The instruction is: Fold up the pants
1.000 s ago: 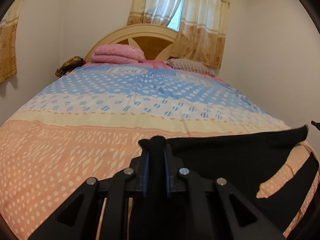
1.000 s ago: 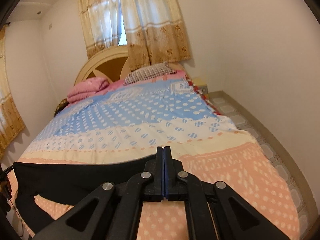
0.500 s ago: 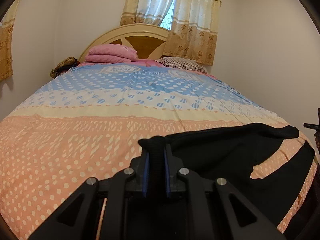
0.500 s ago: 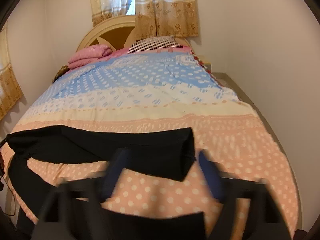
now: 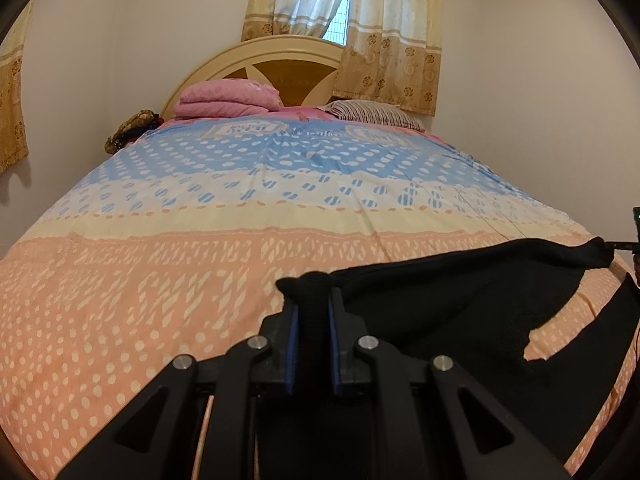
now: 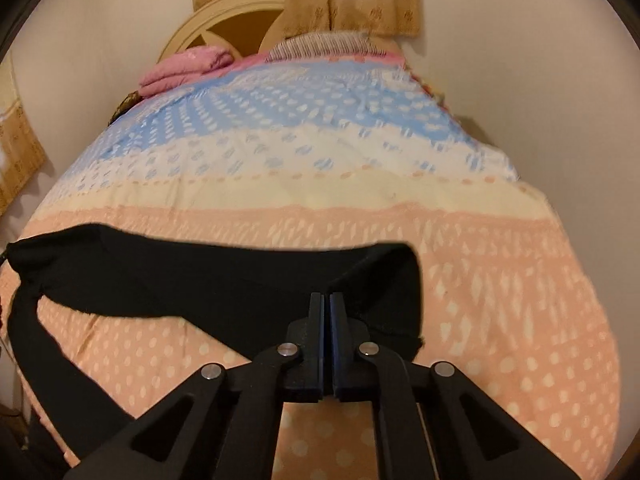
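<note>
While the left claw grips a bunched pants edge, the right claw – fingers nearly together – sits over the cloth, hold unclear.

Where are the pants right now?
The pants lie across the foot of the bed, one end clamped in the left gripper.

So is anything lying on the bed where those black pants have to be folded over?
Nothing visible. The bedspread beside the pants is bare; the pink blanket and pillow sit far off by the headboard. The left claw already grips the fabric.
</note>
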